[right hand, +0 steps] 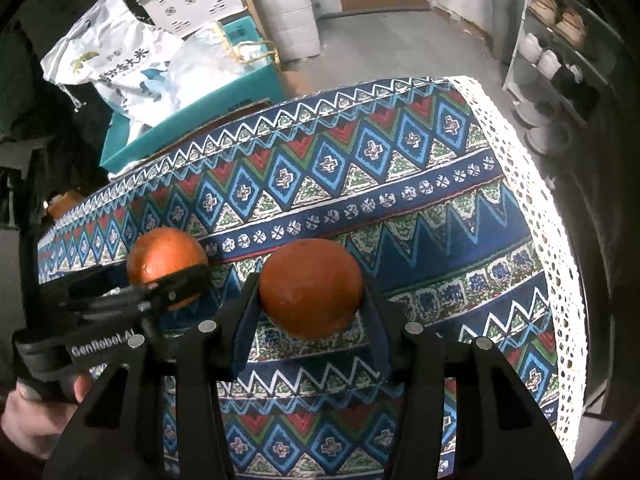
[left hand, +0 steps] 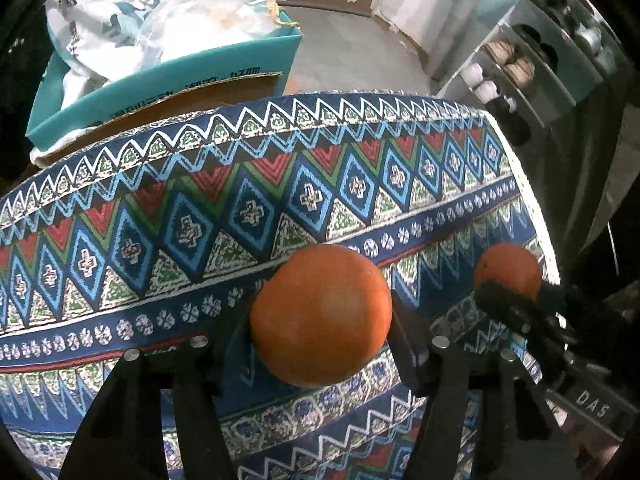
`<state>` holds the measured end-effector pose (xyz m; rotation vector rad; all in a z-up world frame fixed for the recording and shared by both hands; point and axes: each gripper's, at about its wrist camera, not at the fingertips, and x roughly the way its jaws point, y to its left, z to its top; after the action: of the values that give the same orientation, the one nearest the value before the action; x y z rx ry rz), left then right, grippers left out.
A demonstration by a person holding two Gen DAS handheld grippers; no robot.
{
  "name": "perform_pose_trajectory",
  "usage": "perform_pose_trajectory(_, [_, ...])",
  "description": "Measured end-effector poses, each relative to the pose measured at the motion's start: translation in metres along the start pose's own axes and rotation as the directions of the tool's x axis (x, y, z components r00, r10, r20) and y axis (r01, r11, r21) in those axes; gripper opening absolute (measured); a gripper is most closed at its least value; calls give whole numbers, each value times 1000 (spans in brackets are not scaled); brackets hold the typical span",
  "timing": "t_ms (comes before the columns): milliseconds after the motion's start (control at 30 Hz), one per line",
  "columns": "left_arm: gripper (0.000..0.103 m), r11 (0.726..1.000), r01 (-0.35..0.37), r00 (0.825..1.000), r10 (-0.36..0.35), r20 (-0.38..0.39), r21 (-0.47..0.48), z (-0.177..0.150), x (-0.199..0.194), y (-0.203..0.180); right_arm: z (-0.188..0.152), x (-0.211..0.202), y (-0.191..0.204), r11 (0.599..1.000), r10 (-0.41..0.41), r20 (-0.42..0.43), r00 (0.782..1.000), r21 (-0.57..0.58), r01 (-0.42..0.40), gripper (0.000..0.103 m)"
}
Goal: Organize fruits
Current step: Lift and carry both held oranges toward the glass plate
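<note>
My left gripper is shut on an orange and holds it just above the patterned tablecloth. My right gripper is shut on a second orange over the same cloth. Each gripper shows in the other's view: the right one with its orange at the right of the left wrist view, the left one with its orange at the left of the right wrist view. A third orange lies partly hidden at the table's far left edge.
A teal cardboard box with white bags stands behind the table. A white lace border marks the table's right edge. A shoe rack stands at the right. A white basket sits at the back.
</note>
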<state>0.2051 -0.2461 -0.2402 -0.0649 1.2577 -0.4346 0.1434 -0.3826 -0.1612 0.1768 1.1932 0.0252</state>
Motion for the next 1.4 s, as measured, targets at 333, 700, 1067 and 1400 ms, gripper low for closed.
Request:
perform_pose_trajectory(333, [63,999,-10,1000,10,13,-40,-28,-29,22,-2,-15,19,999,16,24,1000,-41,-15,48])
perform_pose_trajectory(700, [63,998,-39,998,42,48,-45,-53,-83,37,-13,-43,47,995,40,53,998,-96,-35,48])
perform_pose_trajectory(1067, [63,996,-70,993,75,88,-54,-79,-141,54,-20,-85,88,983,86,111,990,-169,-67,48])
perform_pose_trajectory(1400, [63,995,-61,987,72,144,-77,-101,-195,67,-27,-110,128,966,159,124,979,-226,-129,48])
